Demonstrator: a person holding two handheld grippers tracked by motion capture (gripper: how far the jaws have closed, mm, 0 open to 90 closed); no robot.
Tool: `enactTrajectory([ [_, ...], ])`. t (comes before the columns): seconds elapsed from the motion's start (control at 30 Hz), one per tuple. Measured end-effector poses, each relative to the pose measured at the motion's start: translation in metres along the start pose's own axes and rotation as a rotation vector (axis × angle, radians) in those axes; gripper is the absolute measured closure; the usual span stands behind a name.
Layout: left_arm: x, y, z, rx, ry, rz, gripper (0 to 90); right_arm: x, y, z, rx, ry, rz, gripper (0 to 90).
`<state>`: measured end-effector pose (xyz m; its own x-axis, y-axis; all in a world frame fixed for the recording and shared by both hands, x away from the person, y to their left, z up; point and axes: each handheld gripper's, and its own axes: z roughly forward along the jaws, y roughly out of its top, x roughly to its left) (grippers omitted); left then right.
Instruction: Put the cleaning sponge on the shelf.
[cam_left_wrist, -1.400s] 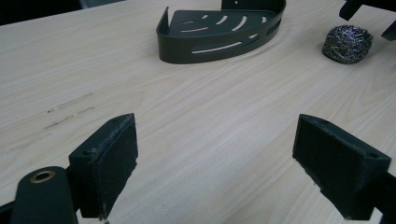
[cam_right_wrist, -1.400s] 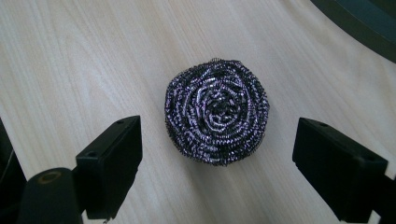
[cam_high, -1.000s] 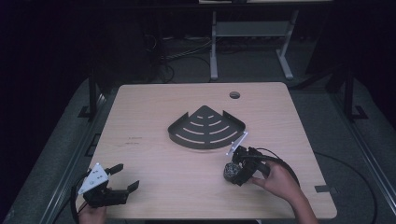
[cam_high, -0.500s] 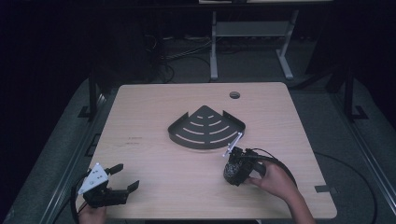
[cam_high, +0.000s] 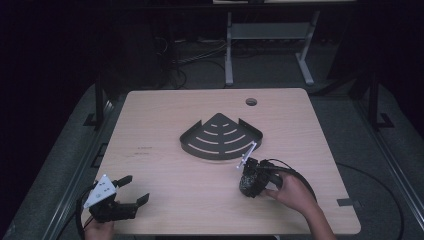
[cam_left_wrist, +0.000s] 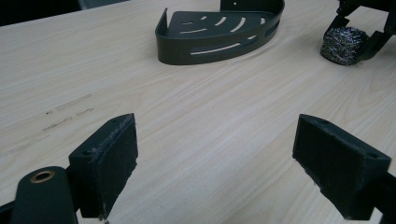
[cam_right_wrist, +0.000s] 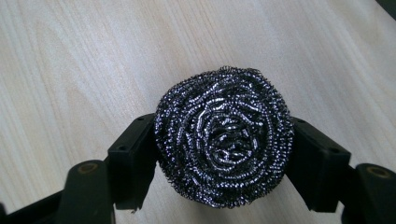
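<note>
A round steel wool scourer (cam_right_wrist: 224, 135) sits between the two black pads of my right gripper (cam_right_wrist: 224, 142), which is shut on it. From above, that gripper (cam_high: 248, 184) is held low over the table in front of a black quarter-round slotted corner shelf (cam_high: 220, 137). My left gripper (cam_high: 134, 190) rests near the front left corner, open with nothing in it. Seen along its wide-apart jaws (cam_left_wrist: 224, 158), the shelf (cam_left_wrist: 219, 32) lies far ahead and the scourer (cam_left_wrist: 342, 44) is at the upper right, low on the table.
The light wooden table (cam_high: 165, 115) has a round cable hole (cam_high: 251, 102) near its far edge. A black cable (cam_high: 295, 172) loops behind the right hand (cam_high: 292, 192). Dark floor and a desk frame lie beyond the table.
The right gripper with the scourer has drifted slightly to the left. The left gripper and the shelf have not moved.
</note>
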<state>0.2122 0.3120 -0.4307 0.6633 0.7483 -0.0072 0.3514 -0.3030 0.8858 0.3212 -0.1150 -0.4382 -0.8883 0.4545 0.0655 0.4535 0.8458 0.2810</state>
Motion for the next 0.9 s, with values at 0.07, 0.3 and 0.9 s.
enactTrajectory([
  [0.07, 0.0, 0.0, 0.0, -0.001, -0.002, -0.003, 13.3, 0.0, 0.001, 0.0, 0.005, 0.001, -0.004, 31.4],
  [0.3, 0.001, 0.0, -0.001, -0.003, 0.002, -0.001, 13.3, 0.002, 0.006, -0.003, 0.019, -0.01, -0.024, 32.8],
  [0.9, 0.001, 0.0, -0.001, -0.004, 0.005, 0.003, 13.3, -0.001, 0.01, -0.017, -0.02, -0.004, -0.022, 32.9],
])
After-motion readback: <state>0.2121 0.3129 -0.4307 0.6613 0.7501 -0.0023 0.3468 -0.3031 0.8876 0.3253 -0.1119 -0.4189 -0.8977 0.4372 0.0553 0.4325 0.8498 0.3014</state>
